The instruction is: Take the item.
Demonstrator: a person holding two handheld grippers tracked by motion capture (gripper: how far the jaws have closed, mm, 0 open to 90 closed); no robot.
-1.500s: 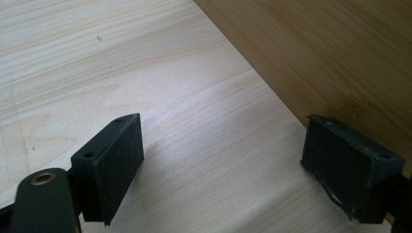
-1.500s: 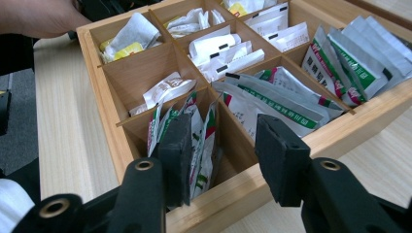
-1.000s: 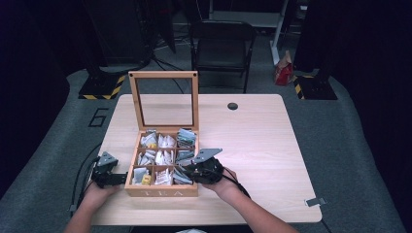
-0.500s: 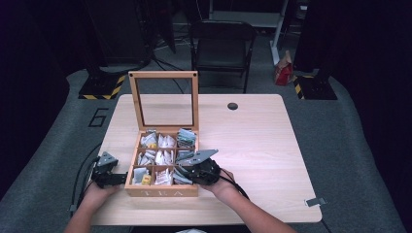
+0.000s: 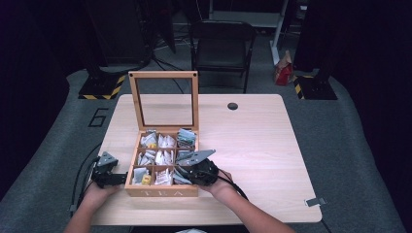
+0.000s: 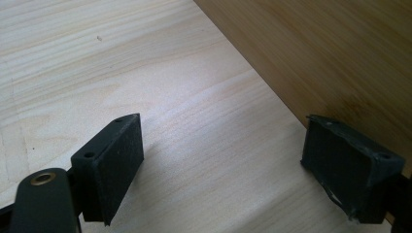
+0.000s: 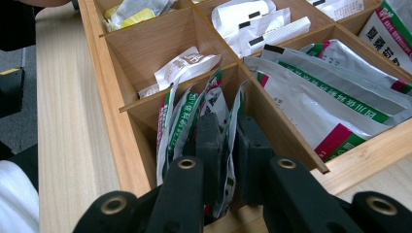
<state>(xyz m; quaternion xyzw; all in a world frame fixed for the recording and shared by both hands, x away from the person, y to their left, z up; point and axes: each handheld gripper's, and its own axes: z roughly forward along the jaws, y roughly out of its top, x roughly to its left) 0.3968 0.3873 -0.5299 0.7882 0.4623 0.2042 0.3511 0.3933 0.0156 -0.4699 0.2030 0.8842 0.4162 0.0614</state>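
I find the wooden tea box (image 5: 163,190) at the near left of the bench (image 5: 272,145), its glazed lid (image 5: 164,99) standing upright at the back and its compartments loaded with sachets.

Right tool (image 7: 227,141): its jaws are down in the box's near right corner compartment and drawn almost together on a silver sachet with green print (image 7: 224,126), one of several standing on edge there. From the right gripper view the foil passes between the two pads; I judge it gripped, though the contact itself is partly hidden by neighbouring packets. In the high view this tool (image 5: 187,171) sits over that same corner.

Left tool (image 6: 223,160): jaws spread wide, nothing between them, resting low over bare bench right beside the box's left outer wall (image 6: 311,53). One pad looks to be against or nearly against the wood; I cannot confirm touching. In the high view it (image 5: 119,178) lies beside the box's left side.

Handling assessment, by judgement: the sachet is light, thin and flexible, with a slick foil face. It will crumple rather than resist, and could slide from the pads or drag adjacent packets up with it. The upper edge, clear of its neighbours, is the sound place to hold. The box is rigid and would take a bracing push on its wall.
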